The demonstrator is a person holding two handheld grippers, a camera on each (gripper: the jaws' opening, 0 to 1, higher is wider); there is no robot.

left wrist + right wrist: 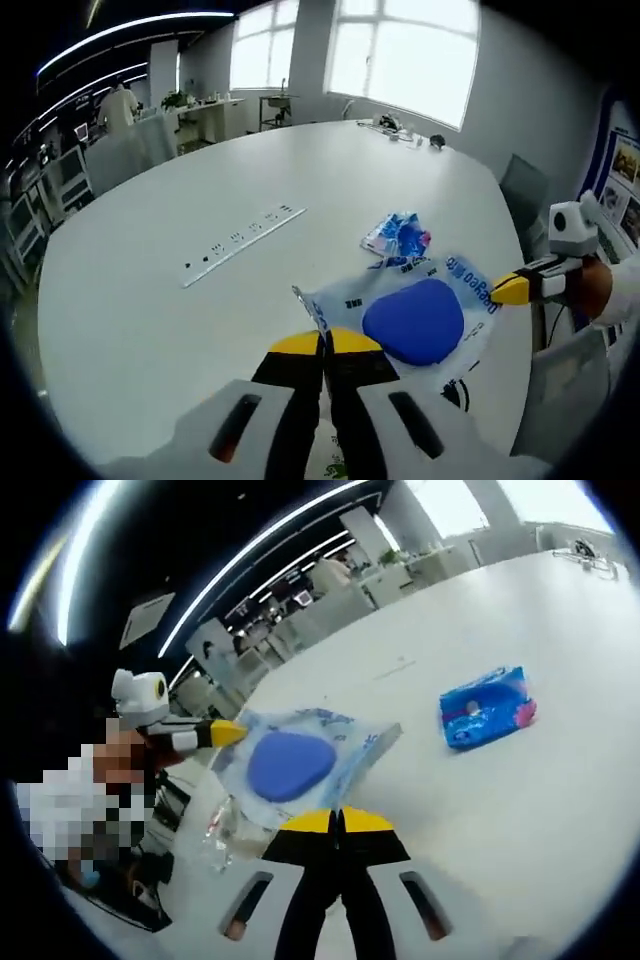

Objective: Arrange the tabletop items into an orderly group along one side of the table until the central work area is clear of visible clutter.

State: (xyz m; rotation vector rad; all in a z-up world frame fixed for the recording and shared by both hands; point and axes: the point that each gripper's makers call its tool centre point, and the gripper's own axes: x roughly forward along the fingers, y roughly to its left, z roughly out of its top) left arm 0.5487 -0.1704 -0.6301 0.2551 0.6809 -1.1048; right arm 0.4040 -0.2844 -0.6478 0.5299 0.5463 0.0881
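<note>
A clear plastic bag [455, 300] with blue print holds a blue oval pad [415, 320]. My left gripper [325, 343] is shut on the bag's near edge, its yellow tips pressed together. My right gripper [512, 290] comes in from the right, clamped on the bag's opposite edge. In the right gripper view the same bag [350, 742] and pad [288, 765] hang between my right gripper [335, 822], shut on the lower edge, and my left gripper [228, 733] at the left. A small blue packet [398, 238] [487, 708] lies on the white table [150, 310] beyond the bag.
A strip of sockets [243, 243] is set into the table top. Small items [395, 128] sit at the far end of the table. Chairs [525, 190] stand along the table's right edge, with desks and a person [120, 100] at the back left.
</note>
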